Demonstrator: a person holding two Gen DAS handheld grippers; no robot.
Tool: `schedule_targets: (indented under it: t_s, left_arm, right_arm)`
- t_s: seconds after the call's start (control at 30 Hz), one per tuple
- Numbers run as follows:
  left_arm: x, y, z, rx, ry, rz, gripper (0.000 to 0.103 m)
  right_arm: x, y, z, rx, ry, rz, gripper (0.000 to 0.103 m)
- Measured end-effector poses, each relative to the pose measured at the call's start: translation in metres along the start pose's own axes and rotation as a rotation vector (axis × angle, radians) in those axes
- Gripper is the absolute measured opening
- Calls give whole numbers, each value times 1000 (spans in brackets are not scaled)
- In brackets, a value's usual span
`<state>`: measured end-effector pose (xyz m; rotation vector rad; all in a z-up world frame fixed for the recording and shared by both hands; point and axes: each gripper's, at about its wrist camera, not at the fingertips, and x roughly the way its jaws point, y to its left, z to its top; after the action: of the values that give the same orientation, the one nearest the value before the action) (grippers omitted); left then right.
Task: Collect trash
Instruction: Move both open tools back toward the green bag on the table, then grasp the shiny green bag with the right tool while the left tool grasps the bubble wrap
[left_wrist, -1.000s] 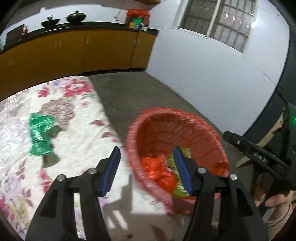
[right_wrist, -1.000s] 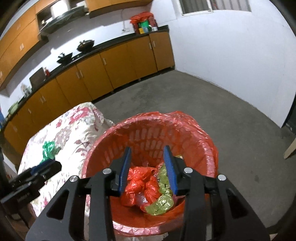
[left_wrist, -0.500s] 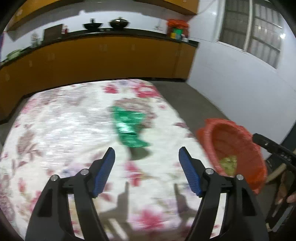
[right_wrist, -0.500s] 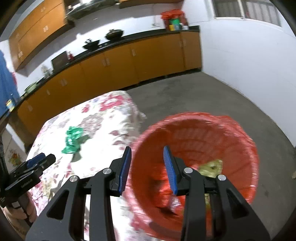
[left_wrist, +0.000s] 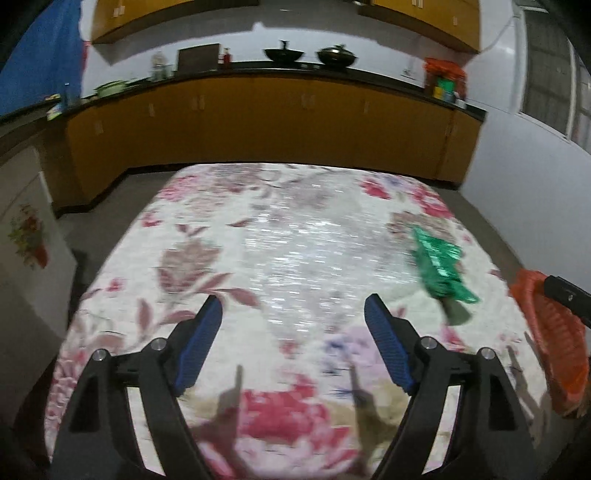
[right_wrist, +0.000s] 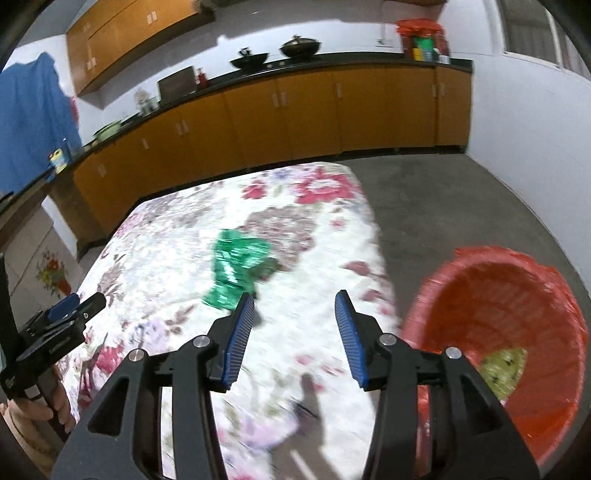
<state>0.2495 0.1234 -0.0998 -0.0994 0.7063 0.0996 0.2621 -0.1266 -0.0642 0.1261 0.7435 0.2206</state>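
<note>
A crumpled green wrapper (left_wrist: 441, 268) lies on the floral tablecloth (left_wrist: 288, 258), right of centre in the left wrist view; it also shows in the right wrist view (right_wrist: 236, 269). My left gripper (left_wrist: 293, 314) is open and empty above the cloth, left of the wrapper. My right gripper (right_wrist: 294, 308) is open and empty, just right of and nearer than the wrapper. A red basket (right_wrist: 498, 306) lined with a red bag stands beside the table's right edge, with a yellow-green wrapper (right_wrist: 506, 369) inside. The basket's rim shows in the left wrist view (left_wrist: 554, 332).
Orange kitchen cabinets (right_wrist: 295, 110) with a dark counter run along the far wall, with woks and bottles on top. Grey concrete floor (right_wrist: 461, 206) lies right of the table. A white cabinet with a flower print (left_wrist: 26, 236) stands at the left.
Both grippers have swung left, away from the basket and over the table. The green wrapper has shifted right in both views. My right gripper has opened wider.
</note>
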Motion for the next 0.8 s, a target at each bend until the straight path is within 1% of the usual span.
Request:
schedule_targets:
  t_s: [0.07, 0.17, 0.3, 0.43, 0.5, 0.53, 0.57, 0.67, 0.8]
  left_arm:
    - [0, 10, -1, -9, -6, 22, 81]
    - [2, 22, 0, -20, -11, 54, 82]
    - [7, 31, 3, -28, -13, 76, 82]
    - [17, 34, 10, -37, -9, 78, 82]
    - [23, 32, 13, -33, -6, 80, 82]
    - [26, 30, 15, -29, -4, 82, 82]
    - [29, 27, 17, -22, -1, 82, 82]
    - [42, 14, 22, 7, 14, 72, 82]
    - [65, -6, 32, 38, 47, 46, 82]
  right_arm:
    - [16, 18, 6, -18, 13, 28, 47]
    - [41, 42, 12, -56, 33, 44, 47]
    - [77, 59, 16, -86, 79, 25, 47]
    - [105, 62, 17, -87, 125, -5, 47]
    - [116, 63, 15, -102, 151, -24, 43]
    - [120, 62, 14, -107, 164, -29, 38]
    - [122, 60, 13, -110, 174, -34, 36]
    - [118, 52, 9, -115, 170, -46, 33]
    - [101, 29, 3, -81, 159, -62, 31]
